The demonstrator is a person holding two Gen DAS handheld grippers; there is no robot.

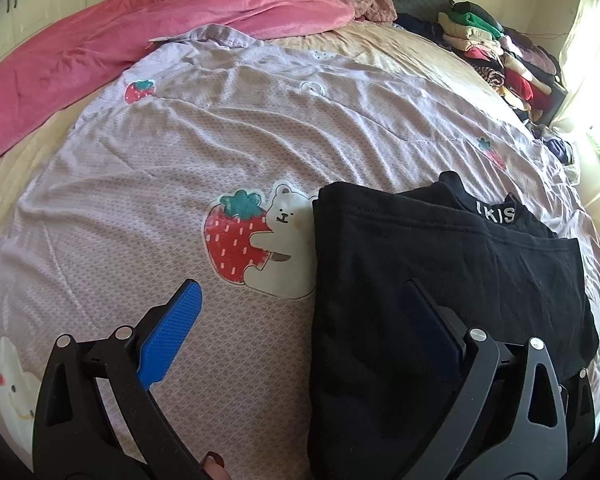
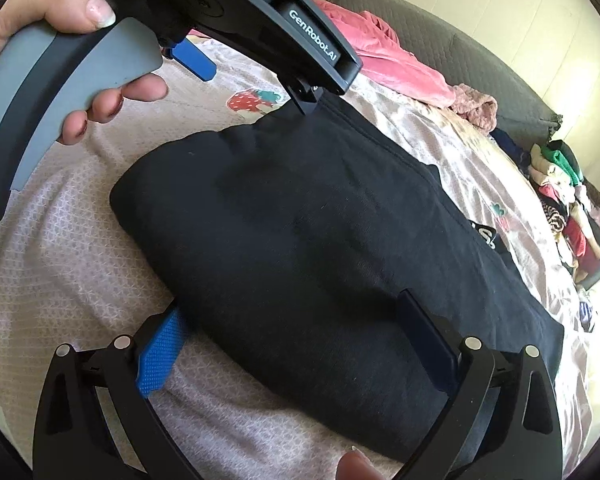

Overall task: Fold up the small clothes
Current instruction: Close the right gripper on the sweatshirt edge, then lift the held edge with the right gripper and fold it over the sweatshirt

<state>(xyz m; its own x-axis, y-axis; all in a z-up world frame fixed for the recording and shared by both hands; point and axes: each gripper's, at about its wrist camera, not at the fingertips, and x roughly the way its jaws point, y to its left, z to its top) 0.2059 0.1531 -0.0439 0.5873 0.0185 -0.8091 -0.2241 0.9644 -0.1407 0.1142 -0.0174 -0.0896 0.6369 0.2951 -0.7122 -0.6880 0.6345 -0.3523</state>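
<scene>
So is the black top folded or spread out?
Folded. The black top lies as a thick block with a rounded doubled edge, layers stacked near its collar.

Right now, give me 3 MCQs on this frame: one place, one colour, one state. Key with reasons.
1. Where does the clothes pile lie?
A. at the bed's far right edge
B. on the garment
C. under the pink blanket

2. What colour is the folded garment?
A. pink
B. black
C. white

3. How do the left gripper jaws stand?
A. shut on the garment
B. shut on nothing
C. open

Key:
1 A: the left wrist view shows the pile at the bed's far right edge, apart from the garment.
2 B: it is black, with white letters on a band, lying on the lilac sheet.
3 C: the blue pads stand wide apart, one over the sheet, the other over the garment, with nothing clamped.
</scene>
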